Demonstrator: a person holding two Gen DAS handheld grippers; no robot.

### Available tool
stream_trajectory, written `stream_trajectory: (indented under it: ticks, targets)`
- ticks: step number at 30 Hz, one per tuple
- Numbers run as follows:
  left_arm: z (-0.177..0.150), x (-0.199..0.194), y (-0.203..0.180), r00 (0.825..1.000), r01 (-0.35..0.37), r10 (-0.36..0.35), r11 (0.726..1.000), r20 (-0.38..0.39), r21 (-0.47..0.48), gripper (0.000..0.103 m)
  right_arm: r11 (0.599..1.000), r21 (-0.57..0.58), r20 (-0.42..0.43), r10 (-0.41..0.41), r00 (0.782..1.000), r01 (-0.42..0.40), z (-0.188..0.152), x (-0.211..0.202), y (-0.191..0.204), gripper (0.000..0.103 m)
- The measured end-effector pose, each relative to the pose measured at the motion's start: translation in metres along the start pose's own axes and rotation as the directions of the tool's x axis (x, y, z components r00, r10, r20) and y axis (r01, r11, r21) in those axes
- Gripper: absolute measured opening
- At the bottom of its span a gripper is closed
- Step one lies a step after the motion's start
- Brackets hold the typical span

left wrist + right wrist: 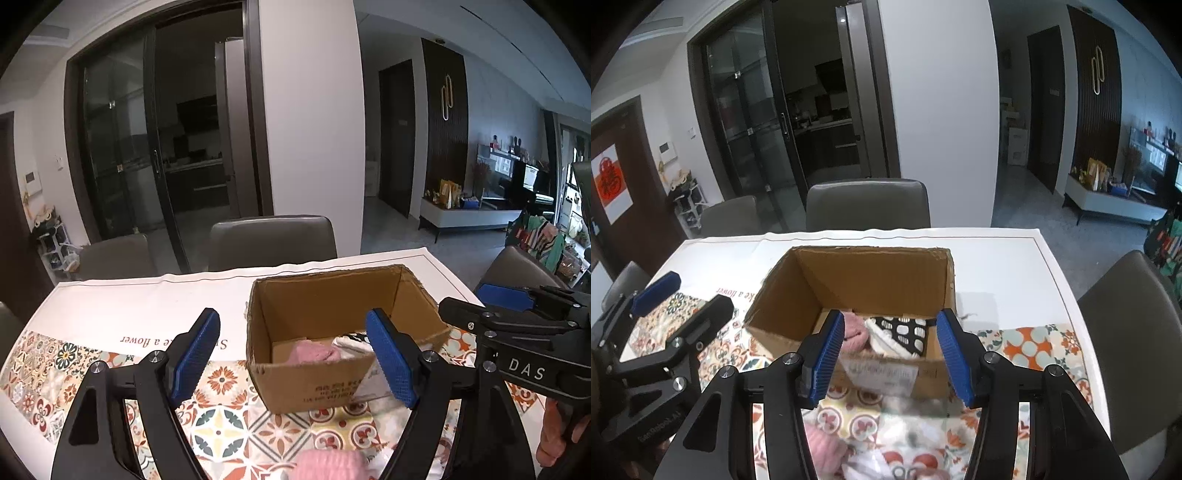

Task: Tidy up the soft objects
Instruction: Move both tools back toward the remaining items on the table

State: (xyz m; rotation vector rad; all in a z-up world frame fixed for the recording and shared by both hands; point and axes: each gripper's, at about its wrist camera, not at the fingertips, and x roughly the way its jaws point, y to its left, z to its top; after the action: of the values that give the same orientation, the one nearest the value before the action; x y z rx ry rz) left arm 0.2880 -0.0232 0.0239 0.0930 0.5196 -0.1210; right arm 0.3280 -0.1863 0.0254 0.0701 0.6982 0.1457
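An open cardboard box (325, 302) (868, 273) stands on the patterned tablecloth. Inside it lie a pink knitted piece (314, 350) (855, 330) and a black-and-white patterned cloth (905, 328) (352, 338). Another pink knitted piece (330, 463) (823, 446) lies on the table in front of the box, below both grippers. My left gripper (293, 332) is open and empty, just short of the box's near wall. My right gripper (890, 321) is open too, with nothing between its pads, facing the same wall. Each gripper shows in the other's view: the right gripper (491, 306) and the left gripper (689, 299).
Pale, blurred cloth (908, 424) lies on the tablecloth (221, 424) near the box's front. Grey chairs (273, 240) (868, 203) stand at the table's far edge, and another chair (1126, 314) at its right side. A hand (554, 435) holds the right gripper's handle.
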Motion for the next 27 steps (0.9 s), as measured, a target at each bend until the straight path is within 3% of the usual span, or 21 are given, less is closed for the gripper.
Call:
stream_trajectory:
  ticks: [21,27]
  targets:
    - [-0.070,-0.071,-0.005,0.997,0.014,-0.013,1.000,-0.079,0.015,0.081,0.999,0.026,-0.010,-0.029,1.000,0.030,-0.071,-0.065,0.010,0.063]
    - [-0.087,-0.079,-0.006,0.994,0.019,-0.017,1.000,-0.108,0.016,0.084,0.999,0.037,-0.041,-0.025,0.999,0.026,-0.089,-0.072,0.015,0.069]
